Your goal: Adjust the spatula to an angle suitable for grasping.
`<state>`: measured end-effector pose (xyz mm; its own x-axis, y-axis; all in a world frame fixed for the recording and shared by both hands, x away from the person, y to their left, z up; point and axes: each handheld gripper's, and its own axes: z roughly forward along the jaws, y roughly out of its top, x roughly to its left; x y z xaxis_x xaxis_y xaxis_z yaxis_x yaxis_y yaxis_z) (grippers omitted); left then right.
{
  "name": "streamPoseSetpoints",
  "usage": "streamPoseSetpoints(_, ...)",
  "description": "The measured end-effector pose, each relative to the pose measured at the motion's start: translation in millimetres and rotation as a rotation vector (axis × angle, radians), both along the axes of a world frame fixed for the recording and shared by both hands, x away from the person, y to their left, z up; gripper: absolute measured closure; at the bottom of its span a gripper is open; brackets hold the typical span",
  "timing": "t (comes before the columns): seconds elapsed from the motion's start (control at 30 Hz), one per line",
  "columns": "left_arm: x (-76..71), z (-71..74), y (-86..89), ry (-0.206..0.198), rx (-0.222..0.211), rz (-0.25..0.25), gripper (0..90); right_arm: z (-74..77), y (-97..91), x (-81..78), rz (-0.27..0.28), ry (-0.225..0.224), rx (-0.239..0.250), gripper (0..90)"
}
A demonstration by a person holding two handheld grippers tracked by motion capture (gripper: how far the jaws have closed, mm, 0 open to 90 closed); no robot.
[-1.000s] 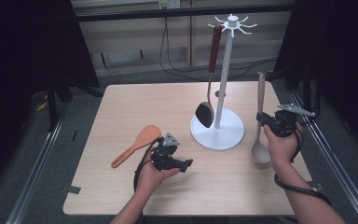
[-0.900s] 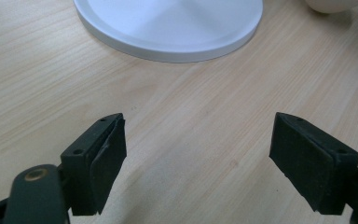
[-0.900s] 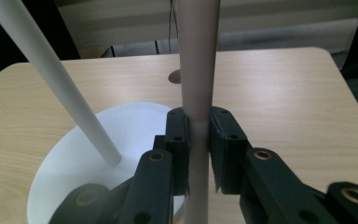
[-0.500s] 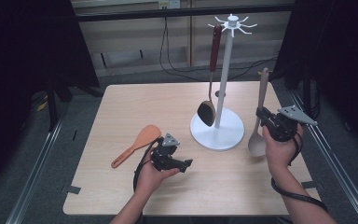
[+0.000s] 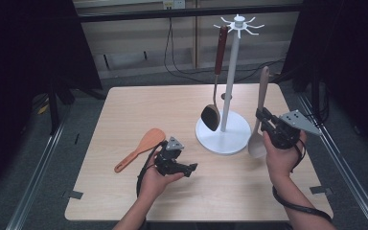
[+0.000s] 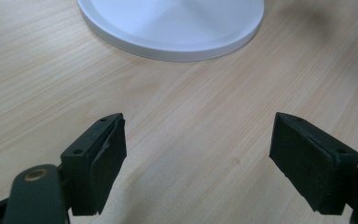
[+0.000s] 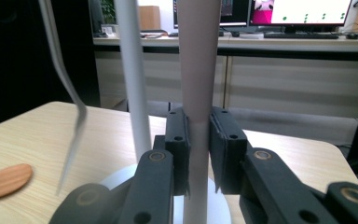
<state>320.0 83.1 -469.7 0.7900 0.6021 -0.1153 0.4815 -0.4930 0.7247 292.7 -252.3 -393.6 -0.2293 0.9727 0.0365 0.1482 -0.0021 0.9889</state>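
A white utensil stand (image 5: pixel 230 86) rises from a round base (image 5: pixel 223 139) (image 6: pixel 172 28) on the wooden table, and its pole (image 7: pixel 133 79) has hooks at the top. A dark spatula with a red handle (image 5: pixel 216 81) (image 7: pixel 67 84) hangs from one hook. My right gripper (image 5: pixel 263 122) (image 7: pixel 198 154) is shut on the handle of a pale wooden spoon (image 5: pixel 260 112) (image 7: pixel 198 79), holding it upright to the right of the stand, bowl down. My left gripper (image 5: pixel 184 168) (image 6: pixel 198 158) rests low over the table in front of the base, open with nothing between its jaws.
An orange-brown wooden rice paddle (image 5: pixel 141 148) (image 7: pixel 4 179) lies flat on the table, left of my left gripper. Metal rails run along both table sides. Behind the table stand a counter and monitors (image 7: pixel 303 11).
My right gripper has carried the spoon up and leftward, closer to the stand, and the spoon's bowl has lifted off the table. The left gripper has not moved.
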Motion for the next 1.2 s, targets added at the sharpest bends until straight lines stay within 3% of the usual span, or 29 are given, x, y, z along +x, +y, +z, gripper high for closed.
streamPoseSetpoints(0.63,-0.9,0.0,-0.3,0.0,-0.001,0.004,18.5,34.4,31.0,-9.0,0.064,-0.132,-0.042,78.8)
streamPoseSetpoints(0.9,-0.4,0.6,1.7,0.0,-0.003,0.0,18.5,48.0,40.9,-5.1,0.052,-0.173,-0.065,78.7)
streamPoseSetpoints(1.2,-0.4,1.4,1.8,-0.004,-0.004,0.002,18.5,63.0,51.9,-1.6,0.029,-0.189,-0.114,78.7)
